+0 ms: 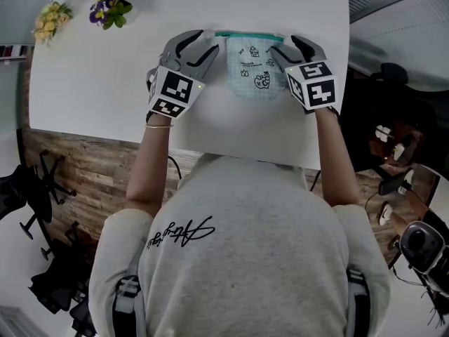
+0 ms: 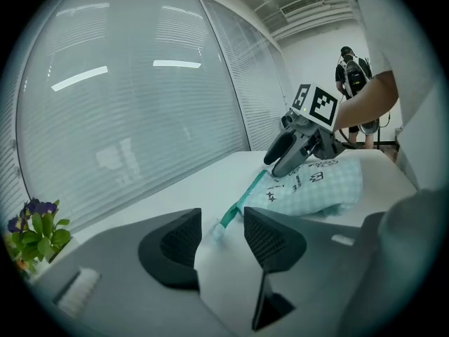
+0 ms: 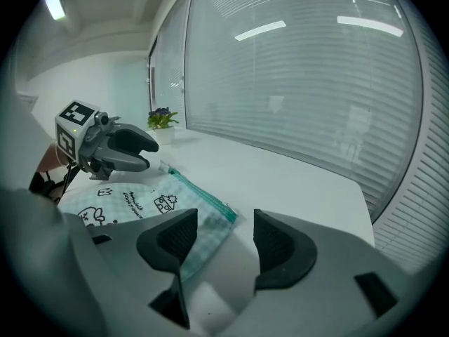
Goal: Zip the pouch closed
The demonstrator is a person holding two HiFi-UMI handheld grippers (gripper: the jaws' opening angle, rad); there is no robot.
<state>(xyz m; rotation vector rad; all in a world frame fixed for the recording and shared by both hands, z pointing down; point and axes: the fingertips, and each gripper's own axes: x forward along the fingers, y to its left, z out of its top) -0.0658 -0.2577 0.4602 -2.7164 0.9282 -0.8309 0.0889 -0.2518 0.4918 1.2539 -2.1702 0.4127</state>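
A pale green checked pouch (image 1: 254,65) with black doodles lies flat on the white table (image 1: 105,83), its teal zip (image 1: 249,35) along the far edge. My left gripper (image 1: 212,46) stands at the pouch's left end and my right gripper (image 1: 282,49) at its right end. In the left gripper view the left gripper (image 2: 223,234) is open; the zip's end tab (image 2: 217,229) lies between the pads, untouched. In the right gripper view the right gripper (image 3: 224,232) is open over the pouch's zip corner (image 3: 214,220), with a gap at the pads.
Two small flower pots, purple (image 1: 110,9) and yellow (image 1: 50,18), stand at the table's far left corner. A window with blinds (image 3: 302,83) runs along the far side. Office chairs (image 1: 38,181) stand on the wooden floor; a person (image 2: 354,76) stands far off.
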